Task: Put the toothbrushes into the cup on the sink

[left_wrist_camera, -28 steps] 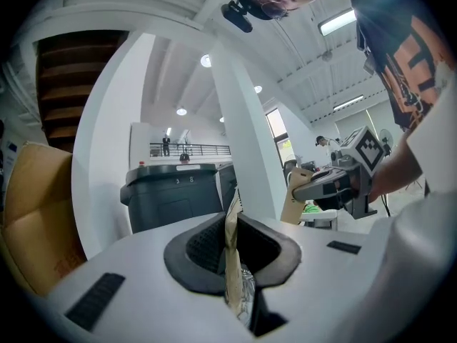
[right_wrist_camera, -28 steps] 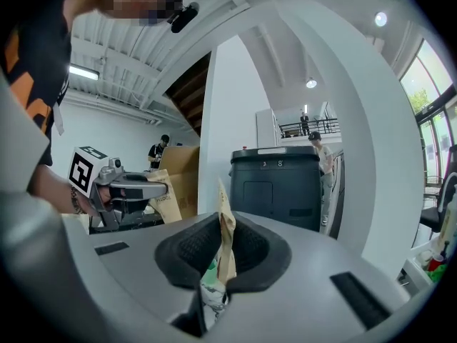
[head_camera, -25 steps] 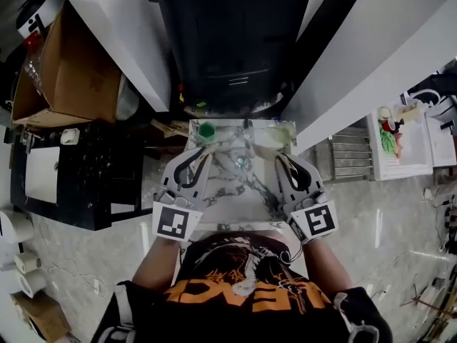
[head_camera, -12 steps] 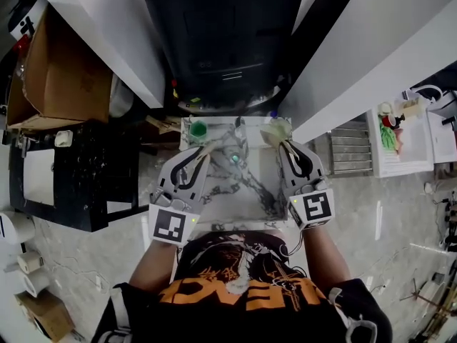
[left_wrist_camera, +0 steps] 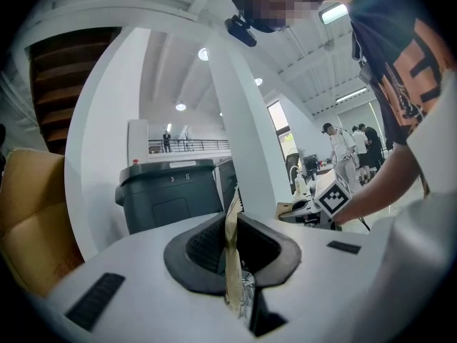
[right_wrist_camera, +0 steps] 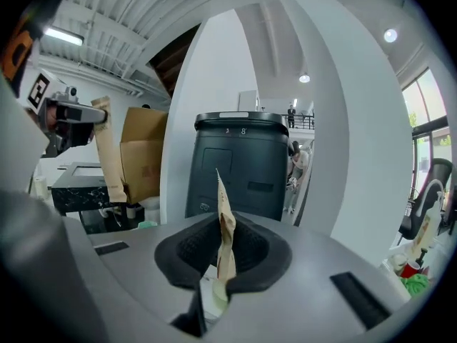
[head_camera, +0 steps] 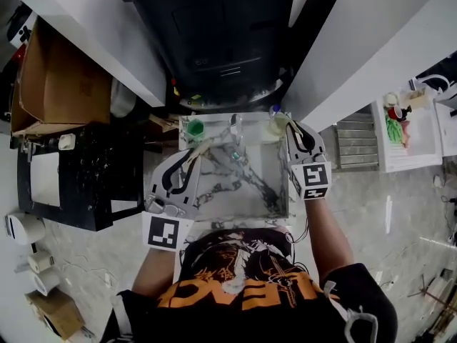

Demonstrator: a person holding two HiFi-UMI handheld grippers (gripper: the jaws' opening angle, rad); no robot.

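A black bin point(head_camera: 214, 41) stood behind the marble table point(head_camera: 239, 191) with its sink, and a cardboard box point(head_camera: 61, 84) sat off to the left. The person's left hand-held gripper point(head_camera: 198, 151) was clamped narrow on a paper-wrapped toothbrush point(left_wrist_camera: 230, 256) over the back left of the table, near a green cup point(head_camera: 194, 128). The right hand-held gripper point(head_camera: 289, 125), likewise closed on a wrapped toothbrush point(right_wrist_camera: 225, 241), hovered at the back right corner, just beside a pale cup point(head_camera: 275, 126).
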